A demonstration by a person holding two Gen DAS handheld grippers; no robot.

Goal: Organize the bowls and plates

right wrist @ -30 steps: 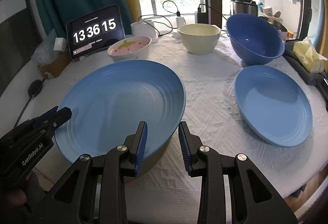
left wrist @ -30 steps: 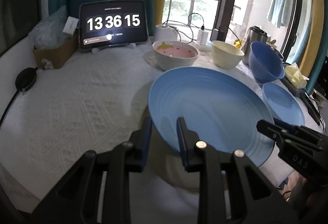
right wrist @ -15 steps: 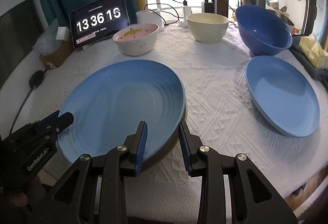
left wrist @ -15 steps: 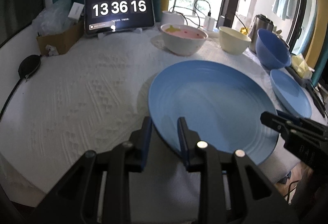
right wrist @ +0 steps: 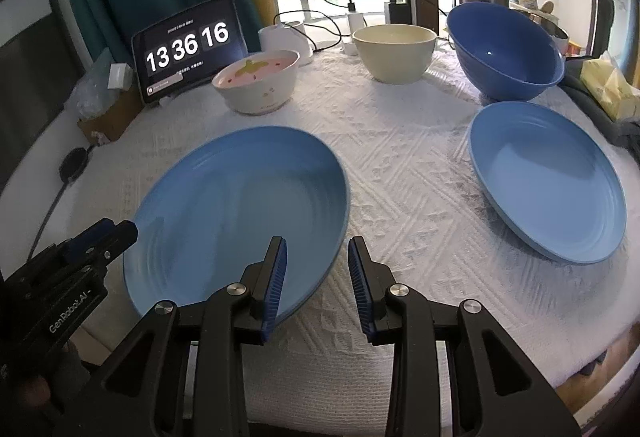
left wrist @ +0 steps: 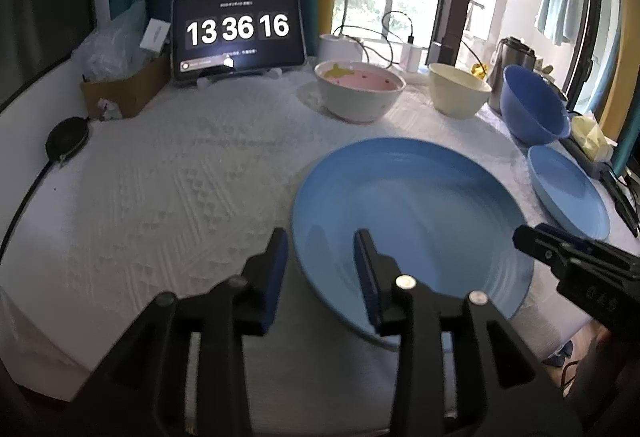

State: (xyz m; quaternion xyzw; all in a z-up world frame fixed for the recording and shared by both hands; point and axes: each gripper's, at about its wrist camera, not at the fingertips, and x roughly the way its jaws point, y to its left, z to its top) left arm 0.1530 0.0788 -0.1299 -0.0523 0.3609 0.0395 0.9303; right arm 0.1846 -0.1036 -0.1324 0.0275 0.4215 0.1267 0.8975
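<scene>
The table [right wrist: 400, 165] under its white textured cloth carries everything. The large blue plate [right wrist: 240, 205] lies at the near edge, towards the left corner; a smaller blue plate [right wrist: 548, 189] sits at the right edge, the blue bowl [right wrist: 504, 49] behind it, the cream bowl [right wrist: 394, 51] and pink-lined bowl [right wrist: 258, 81] along the far edge. The left gripper [left wrist: 320, 269] has just been opening, its jaws straddling the large plate's rim, seemingly off it though blurred. The right gripper [right wrist: 316, 273] straddles the opposite rim, partly open, pads clear. The plate looks just set down; next, pull both grippers clear and fetch the smaller plate for stacking
</scene>
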